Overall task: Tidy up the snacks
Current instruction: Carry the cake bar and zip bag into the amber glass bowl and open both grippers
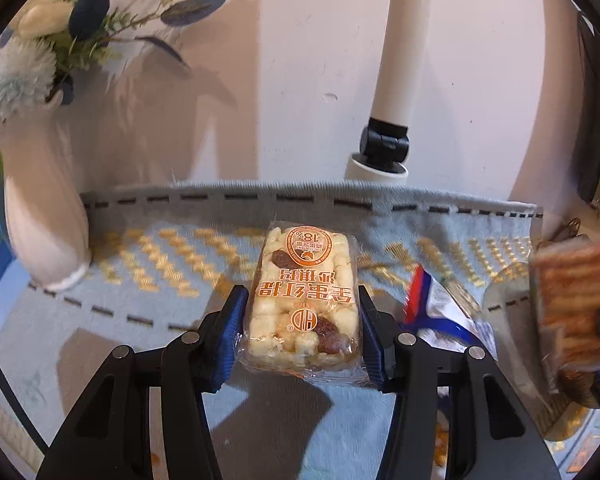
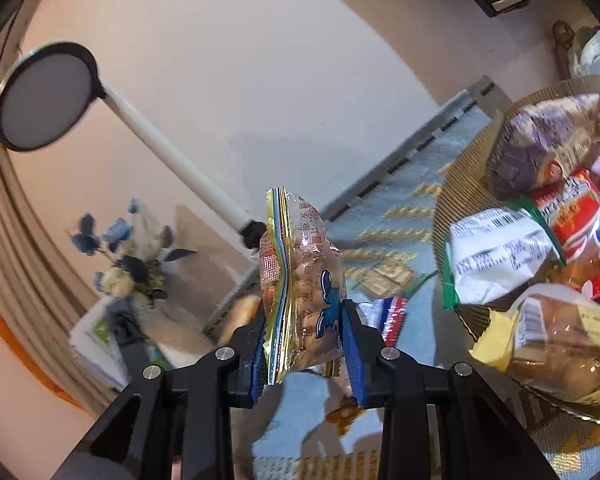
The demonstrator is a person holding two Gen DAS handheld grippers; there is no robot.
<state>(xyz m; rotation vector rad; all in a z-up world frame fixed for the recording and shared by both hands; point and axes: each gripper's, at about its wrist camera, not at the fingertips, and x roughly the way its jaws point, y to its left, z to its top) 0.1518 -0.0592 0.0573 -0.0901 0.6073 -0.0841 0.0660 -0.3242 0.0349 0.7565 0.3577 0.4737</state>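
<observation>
My left gripper (image 1: 302,332) is shut on a clear-wrapped puffed rice bar (image 1: 304,300) with orange print, held above the blue cloth. My right gripper (image 2: 304,340) is shut on a gold-edged transparent snack bag (image 2: 300,280) with a blue cartoon figure, held upright in the air. In the left wrist view the right gripper's snack bag (image 1: 572,304) shows blurred at the right edge. A gold woven basket (image 2: 456,184) at the right of the right wrist view holds several wrapped snacks. A red, white and blue packet (image 1: 440,308) lies on the cloth.
A blue tablecloth (image 1: 160,248) with yellow zigzags covers the table. A white vase of blue and white flowers (image 1: 44,216) stands at the left. A white lamp arm (image 1: 400,60) rises by the wall behind. A flat cracker packet (image 2: 388,276) lies on the cloth near the basket.
</observation>
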